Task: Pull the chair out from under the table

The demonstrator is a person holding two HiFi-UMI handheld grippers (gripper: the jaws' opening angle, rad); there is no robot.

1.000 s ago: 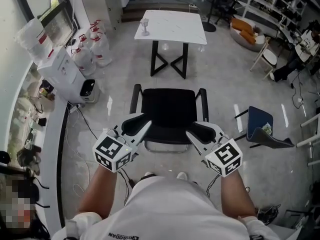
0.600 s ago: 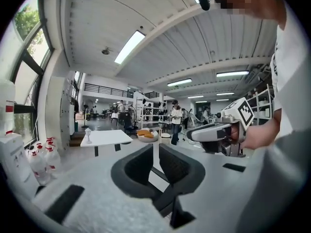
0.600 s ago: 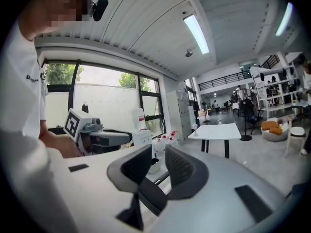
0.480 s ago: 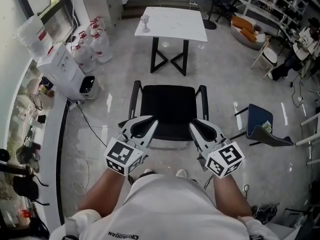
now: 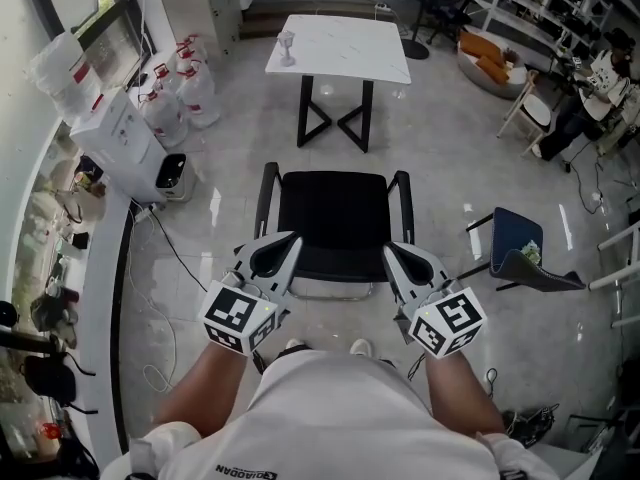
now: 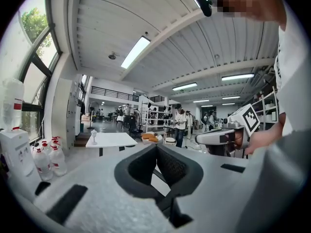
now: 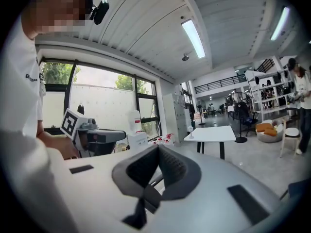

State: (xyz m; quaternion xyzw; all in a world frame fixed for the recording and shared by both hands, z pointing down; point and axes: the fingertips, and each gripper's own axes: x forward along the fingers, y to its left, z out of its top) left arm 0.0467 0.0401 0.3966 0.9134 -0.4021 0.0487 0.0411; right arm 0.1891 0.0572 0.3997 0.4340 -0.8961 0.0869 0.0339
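We find the chair [image 5: 338,223] standing free in the middle of the floor [image 5: 450,158], well apart from the table [image 5: 345,43] at the far end. Its back appears to be on our near side. By our judgement the pull-out looks done, or very nearly.

Our left gripper [image 5: 290,243] hangs over the chair's near left corner and our right gripper [image 5: 392,253] over its near right corner. Both have just been closing, and now both are clenched. In each gripper view the dark tips meet, and we see nothing pinched between them, only floor and a sliver of frame through the hollow behind the tips. So we hold no part of the chair.

The risks, as we judge them, come from that. With the jaws clamped together on nothing, any further tug would slip off the back and move nothing. A careless forward nudge with these closed tips could slide the chair across the glossy floor back toward the table, undoing the work. A hard shove might even reach the table and shake the glass [image 5: 287,48] by its left edge. Stepping backward, we could catch the cable [image 5: 175,248] trailing on the left or the folded blue chair [image 5: 520,253] on the right.
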